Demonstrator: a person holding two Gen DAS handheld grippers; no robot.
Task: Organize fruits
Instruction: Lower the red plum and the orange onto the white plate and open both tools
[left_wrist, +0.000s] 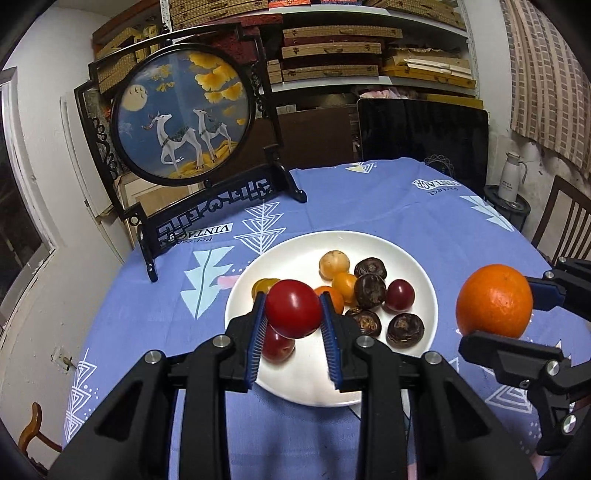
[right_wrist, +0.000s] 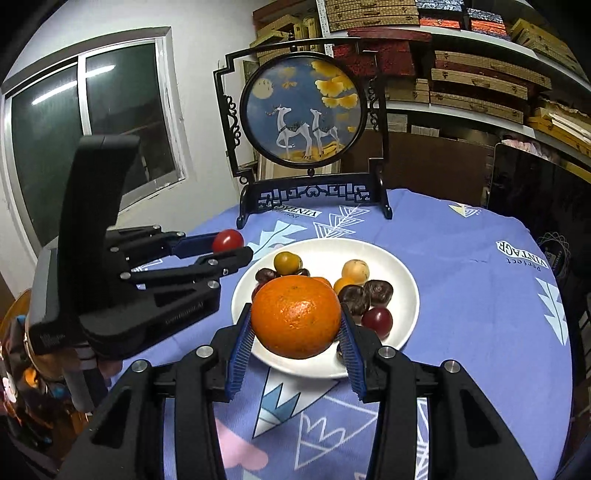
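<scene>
Round table w/ blue patterned cloth (left_wrist: 388, 206) runs under & ahead of both sets of jaws. Far beyond the jaws, at the table's back edge, a black carved stand w/ round deer picture (left_wrist: 184, 114) sits upright; shelves of boxes (left_wrist: 332, 48) behind it.

White plate (left_wrist: 417, 258) lies on the cloth just below & ahead of the left jaws, in the left wrist view; from the right wrist view it's directly under & beyond the right jaws.

Right gripper (right_wrist: 295, 325): jaws clamped on an orange (right_wrist: 295, 317), blue pads pressing both flanks, fruit held clear above the plate's near rim. In the left wrist view the orange is off to the right of the left jaws, well apart.

Left gripper (left_wrist: 293, 310): jaws clamped on a red tomato (left_wrist: 293, 308), held up over the plate's near-left part. From the right wrist view it's out left of the right jaws, over the cloth edge.

On the plate, past the left jaws: dark brown wrinkled fruits (left_wrist: 369, 290) in a cluster, a tan round fruit (left_wrist: 334, 264), small yellow-orange ones (left_wrist: 343, 284), a dark red round one (left_wrist: 399, 295). Another red one (left_wrist: 277, 345) sits right under the held tomato, partly hidden.
</scene>
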